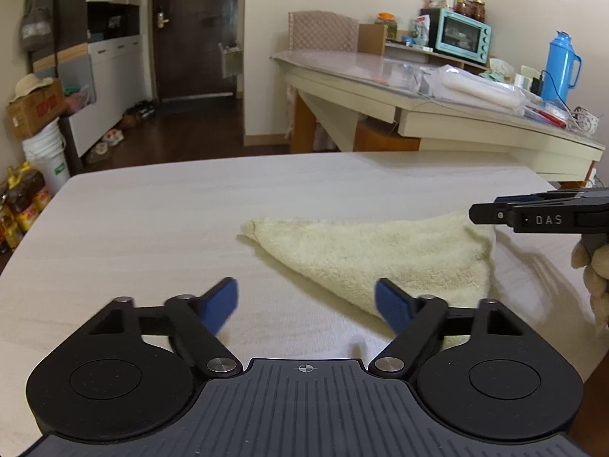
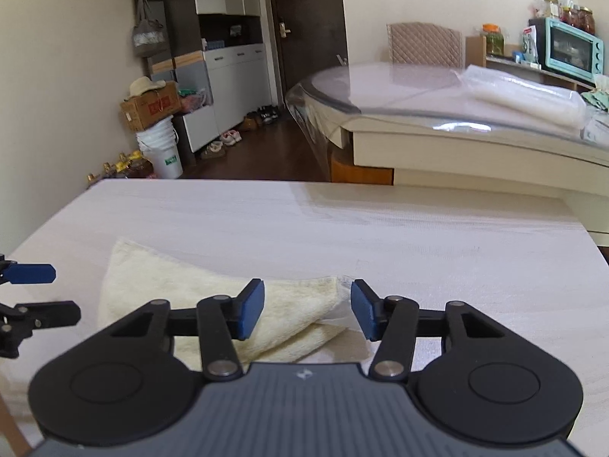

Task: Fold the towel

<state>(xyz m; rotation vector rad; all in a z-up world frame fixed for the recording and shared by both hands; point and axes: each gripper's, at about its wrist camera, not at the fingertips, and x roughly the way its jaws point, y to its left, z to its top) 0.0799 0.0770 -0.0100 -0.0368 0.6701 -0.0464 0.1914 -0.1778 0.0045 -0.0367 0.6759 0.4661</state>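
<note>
While the cream towel [image 1: 384,255] lies folded on the bench [image 1: 190,205], I keep left tool [image 1: 306,301] and right tool [image 2: 307,309] released, grasping nothing.

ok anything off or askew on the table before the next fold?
The towel is folded into a rough triangle rather than a square, its edges not lined up; one corner sticks out past the layer beneath. Both the left gripper and right gripper are open, holding nothing. No spill or damage visible.
</note>
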